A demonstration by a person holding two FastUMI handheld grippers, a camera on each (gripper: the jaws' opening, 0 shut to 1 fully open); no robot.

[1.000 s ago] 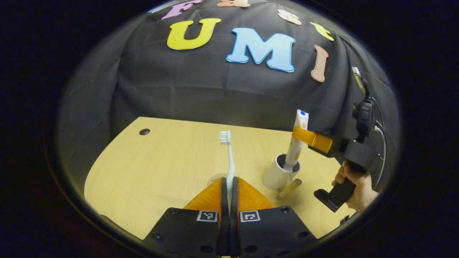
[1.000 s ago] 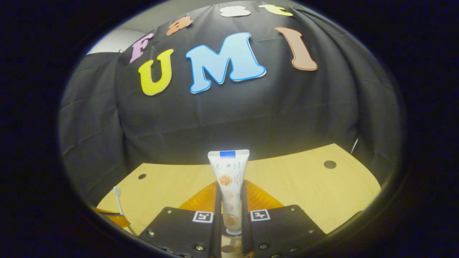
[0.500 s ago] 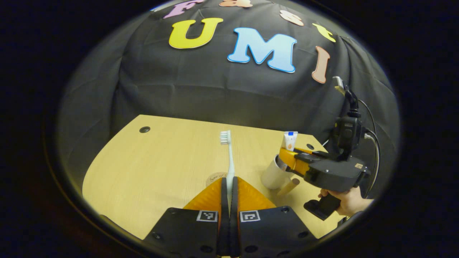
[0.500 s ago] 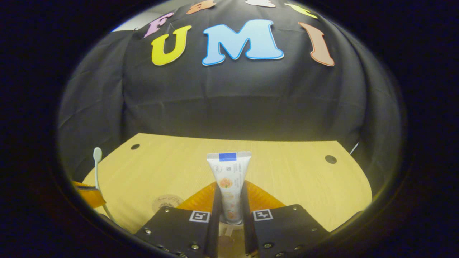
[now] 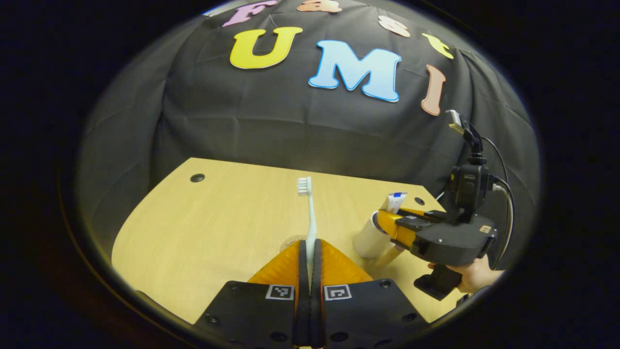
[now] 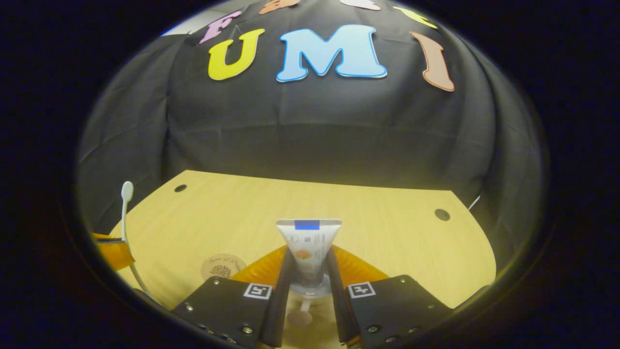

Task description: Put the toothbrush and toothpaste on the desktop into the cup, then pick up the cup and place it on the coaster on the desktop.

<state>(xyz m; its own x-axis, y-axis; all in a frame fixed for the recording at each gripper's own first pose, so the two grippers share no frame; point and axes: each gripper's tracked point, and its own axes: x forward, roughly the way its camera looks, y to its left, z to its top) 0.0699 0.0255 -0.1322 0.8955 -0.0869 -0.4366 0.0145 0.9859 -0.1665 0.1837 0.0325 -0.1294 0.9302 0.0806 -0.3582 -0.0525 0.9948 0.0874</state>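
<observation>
A white toothbrush (image 5: 310, 213) stands upright with bristles on top, and my left gripper (image 5: 308, 242) is shut on its handle above the desk. To the right stands the white cup (image 5: 366, 240) with a wooden handle (image 5: 387, 256). The toothpaste tube (image 6: 307, 245) stands in the cup (image 6: 310, 292), cap end down. My right gripper (image 6: 310, 254) sits over the rim, its fingers parted to either side of the tube. The round coaster (image 6: 224, 266) lies on the desk to the left of the cup. In the left gripper view the coaster (image 5: 293, 239) is half hidden behind my fingers.
The light wooden desk (image 5: 208, 228) has a cable hole (image 5: 197, 178) at its far left and another (image 6: 441, 214) at the far right. A hand (image 5: 477, 276) holds the right gripper near the desk's right edge. Black cloth walls close off the back.
The right gripper has come down over the cup and its fingers have spread. The toothpaste has sunk deeper into the cup. The left gripper with the toothbrush has barely moved.
</observation>
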